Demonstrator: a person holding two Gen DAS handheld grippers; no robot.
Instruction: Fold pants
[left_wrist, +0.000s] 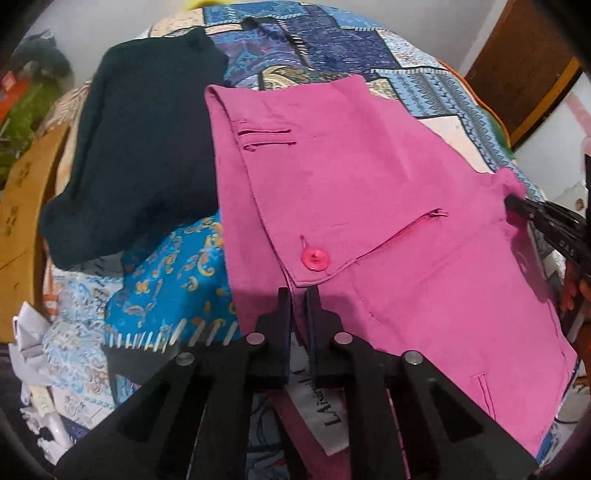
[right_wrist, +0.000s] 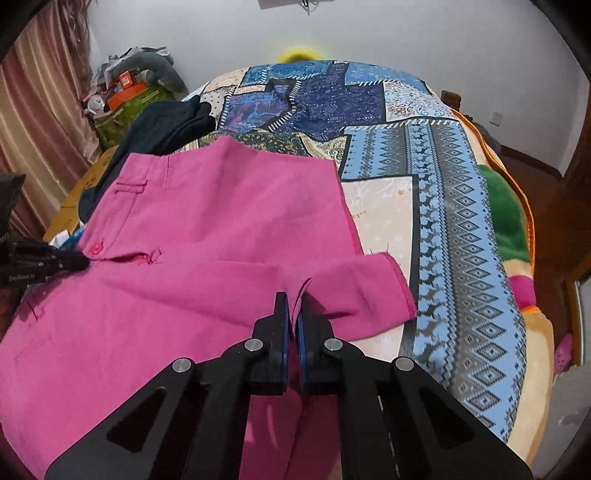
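Observation:
Pink pants (left_wrist: 369, 177) lie on a patchwork bedspread, waistband, pink button (left_wrist: 315, 258) and zip fly facing up. My left gripper (left_wrist: 299, 295) is shut on the waistband edge just below the button; a white label hangs under it. In the right wrist view the pants (right_wrist: 207, 236) spread to the left, and my right gripper (right_wrist: 292, 301) is shut on a pinched fold of pink cloth near the crotch. Each gripper shows in the other's view: the right one (left_wrist: 517, 203) at the right edge, the left one (right_wrist: 79, 262) at the left by the button.
A dark navy garment (left_wrist: 147, 147) lies left of the pants, partly under them. The blue patchwork bedspread (right_wrist: 436, 206) stretches to the right, with an orange and green blanket (right_wrist: 506, 221) at the bed's right edge. Cluttered boxes (right_wrist: 125, 92) and a curtain stand at far left.

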